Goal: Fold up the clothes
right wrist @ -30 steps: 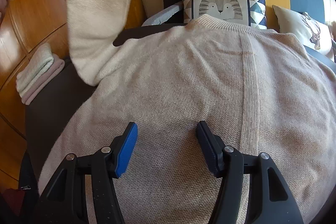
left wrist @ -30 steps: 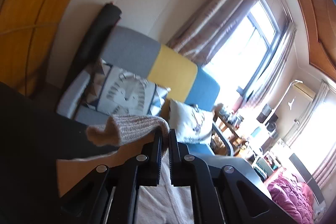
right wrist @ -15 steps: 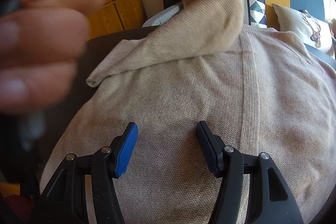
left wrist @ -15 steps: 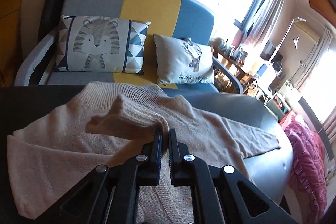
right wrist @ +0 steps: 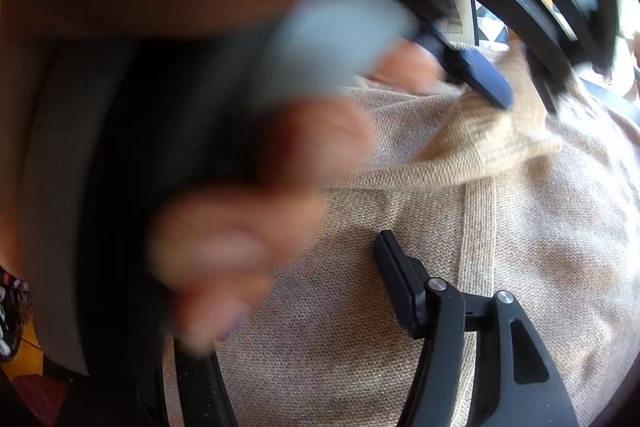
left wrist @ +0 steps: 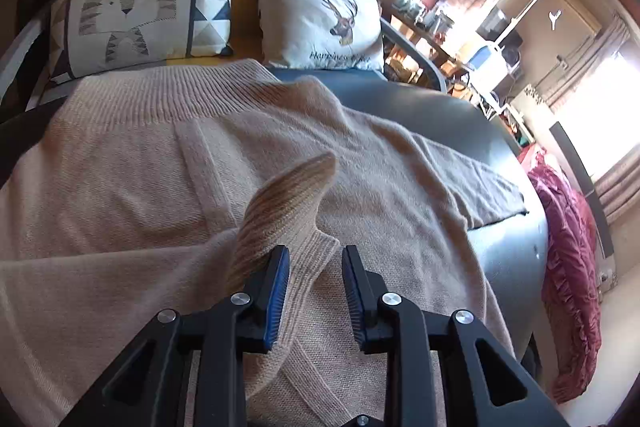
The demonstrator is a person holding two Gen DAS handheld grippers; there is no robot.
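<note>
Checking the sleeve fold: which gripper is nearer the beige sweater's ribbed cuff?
Left. The left gripper straddles the ribbed cuff; the right gripper hovers over the sweater's body, apart.

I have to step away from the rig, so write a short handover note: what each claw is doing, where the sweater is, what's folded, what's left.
Left claw: jaws have just been opening, letting go of the sleeve cuff, which curls up beside its left pad.
Right claw: open, empty, over the sweater; one finger hidden behind the left hand.
Sweater: spread flat on the dark table.
Done: that sleeve is folded in across the body.
Left: other sleeve, lying out to the side, then fold the body.
</note>
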